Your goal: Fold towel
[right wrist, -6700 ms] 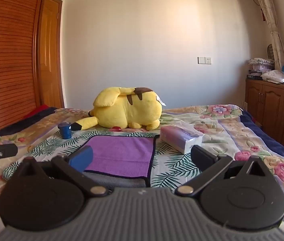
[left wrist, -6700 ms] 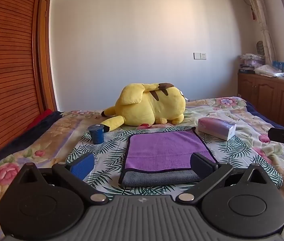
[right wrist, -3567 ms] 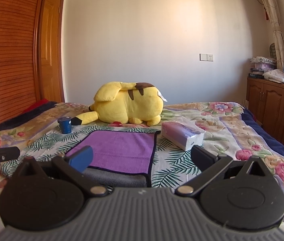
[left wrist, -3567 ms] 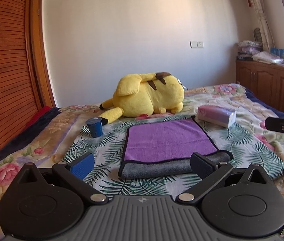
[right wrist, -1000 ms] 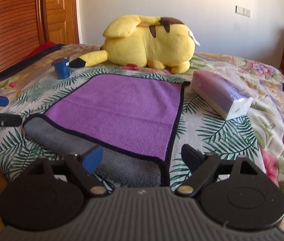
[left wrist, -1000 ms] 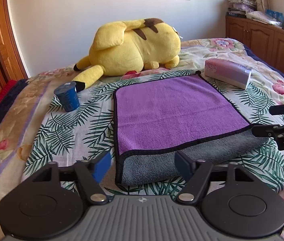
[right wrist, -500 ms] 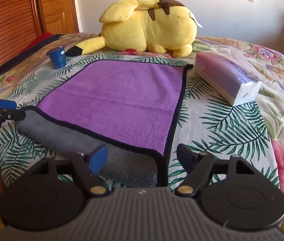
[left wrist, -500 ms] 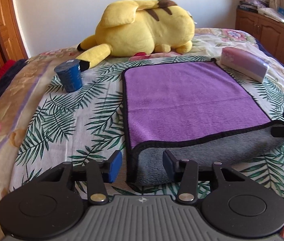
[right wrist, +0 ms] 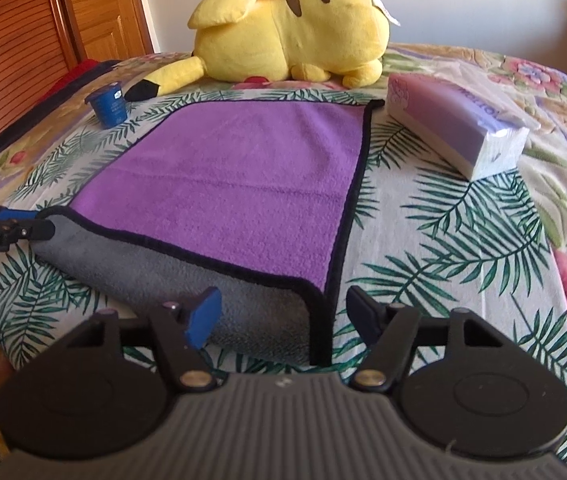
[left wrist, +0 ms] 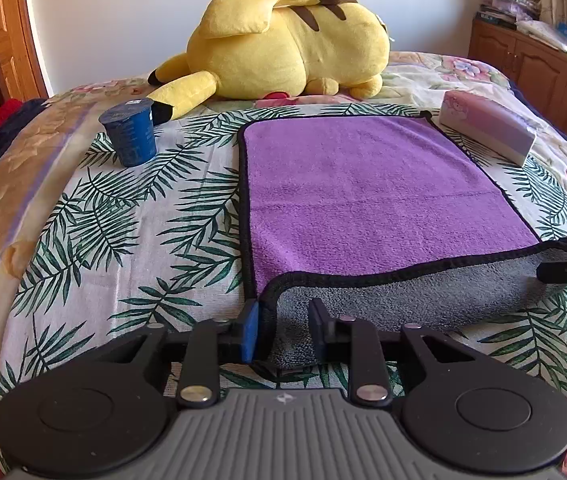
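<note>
Lying on a palm-print bedspread [left wrist: 131, 240], purple towel [left wrist: 363, 192], near corners between both grippers' parted fingers [left wrist: 249, 332].

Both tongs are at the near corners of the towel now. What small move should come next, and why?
Probably close the right tongs on the near right corner of the purple towel with black trim. They stand open around that corner, while the left tongs look nearly shut on the near left corner.

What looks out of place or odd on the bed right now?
Only the purple towel: its near edge is flipped over, showing the grey underside. The blue cup stands upright and nothing is spilled.
</note>
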